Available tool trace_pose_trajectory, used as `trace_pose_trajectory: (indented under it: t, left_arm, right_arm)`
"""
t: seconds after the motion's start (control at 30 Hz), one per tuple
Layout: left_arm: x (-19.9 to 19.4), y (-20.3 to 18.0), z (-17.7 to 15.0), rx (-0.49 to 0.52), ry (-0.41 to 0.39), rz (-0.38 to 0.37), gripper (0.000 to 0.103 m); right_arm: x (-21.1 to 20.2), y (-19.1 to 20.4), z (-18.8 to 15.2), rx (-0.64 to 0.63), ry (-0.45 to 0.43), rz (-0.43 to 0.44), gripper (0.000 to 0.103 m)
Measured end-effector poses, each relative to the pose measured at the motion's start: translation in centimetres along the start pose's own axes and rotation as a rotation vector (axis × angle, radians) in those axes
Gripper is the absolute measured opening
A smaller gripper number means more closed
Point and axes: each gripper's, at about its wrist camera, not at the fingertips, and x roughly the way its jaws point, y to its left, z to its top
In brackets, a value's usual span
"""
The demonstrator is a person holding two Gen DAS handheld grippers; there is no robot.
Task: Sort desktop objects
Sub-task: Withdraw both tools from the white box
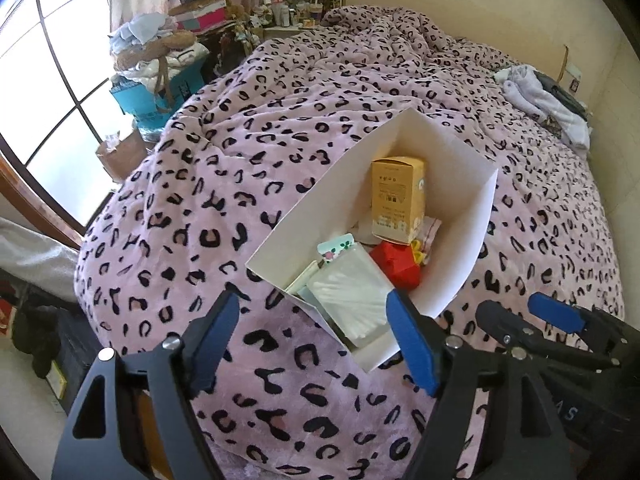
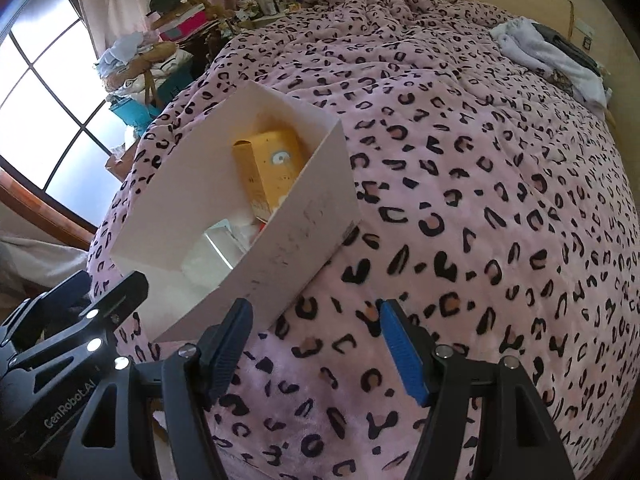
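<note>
Resting on the blanket (image 1: 200, 184), white box (image 1: 460, 184) hides red item (image 1: 394, 266) partly. Left gripper (image 1: 316, 320) released, empty; right gripper (image 2: 316, 326) at 3 o'clock of box, released.

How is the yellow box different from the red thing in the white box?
The yellow box is tall and stands upright; the red thing is smaller and sits low. The yellow box has printing on it; the red thing looks plain. Both sit inside the white box on the bed.

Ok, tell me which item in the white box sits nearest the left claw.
The clear plastic case of cotton swabs, at the box's near end just ahead of the left claw. The red item and yellow carton lie farther in.
</note>
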Motion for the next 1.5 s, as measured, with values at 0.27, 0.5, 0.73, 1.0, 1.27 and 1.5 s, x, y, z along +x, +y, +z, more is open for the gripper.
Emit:
trace_pose_trajectory:
  t: [0.27,0.5,0.73,1.0,1.27,1.5]
  left_arm:
    - [-0.1,-0.4,0.1,-0.002,-0.004,0.018,0.079]
    - [0.1,-0.2,0.1,-0.017,-0.005,0.013,0.086]
    - [0.0,-0.9,-0.4,-0.011,-0.002,0.031,0.087]
    - [-0.4,-0.3,-0.5,-0.026,-0.001,0.038,0.087]
    - [-0.8,0.5,-0.5,-0.039,-0.005,0.051,0.087]
    - [-0.7,2.2,-0.5,-0.055,0.0,0.059,0.087]
  right_arm:
    - [0.2,0.1,0.3,0.005,-0.013,-0.037,0.068]
    - [0.1,0.0,0.3,0.015,-0.025,-0.057,0.068]
    - [-0.3,-0.1,-0.2,0.016,-0.038,-0.106,0.068]
    - [-0.7,0.5,-0.2,-0.003,-0.052,-0.123,0.068]
    - [-0.8,1.4,-0.1,-0.022,-0.06,-0.125,0.068]
    - [-0.6,3.2,0.1,-0.046,-0.06,-0.127,0.068]
